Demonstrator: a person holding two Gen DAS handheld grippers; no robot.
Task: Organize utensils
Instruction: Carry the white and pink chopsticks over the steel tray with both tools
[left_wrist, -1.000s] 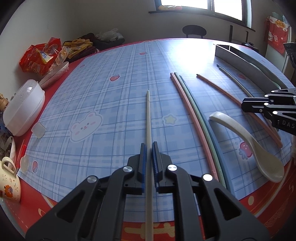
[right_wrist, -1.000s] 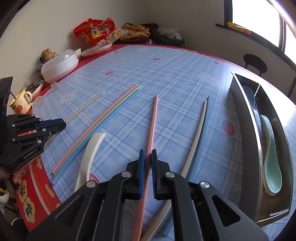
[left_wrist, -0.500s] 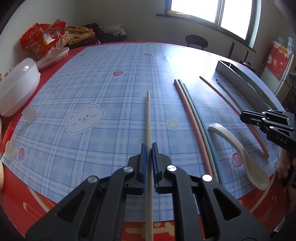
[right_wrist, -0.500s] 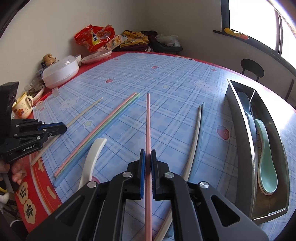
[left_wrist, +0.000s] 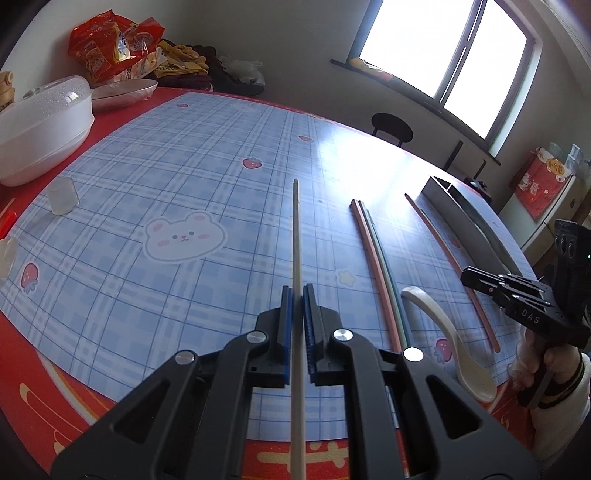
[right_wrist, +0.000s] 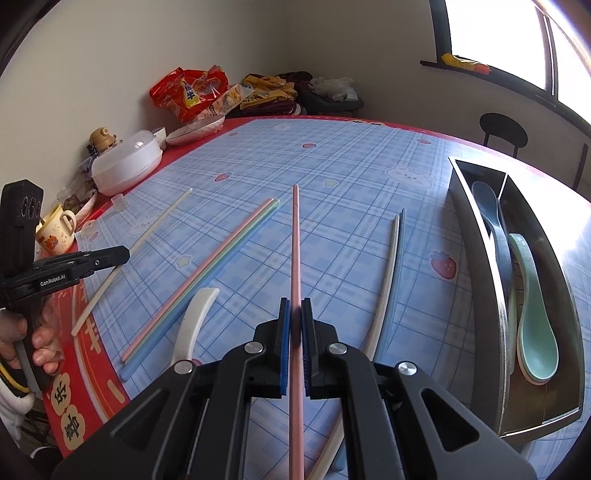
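Left gripper clamped on a cream chopstick, right gripper on a pink chopstick: both light, stiff, slippery rods, probably best gripped mid-length.

Mat centre open; tray blocks right edge, seemingly.

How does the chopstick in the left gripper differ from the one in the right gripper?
The cream chopstick is pale off-white; the pink chopstick is salmon pink. The left gripper clamps the cream one, the right gripper the pink one. Both are long, thin and straight, pinched between shut jaws and pointing forward over the blue plaid table mat.
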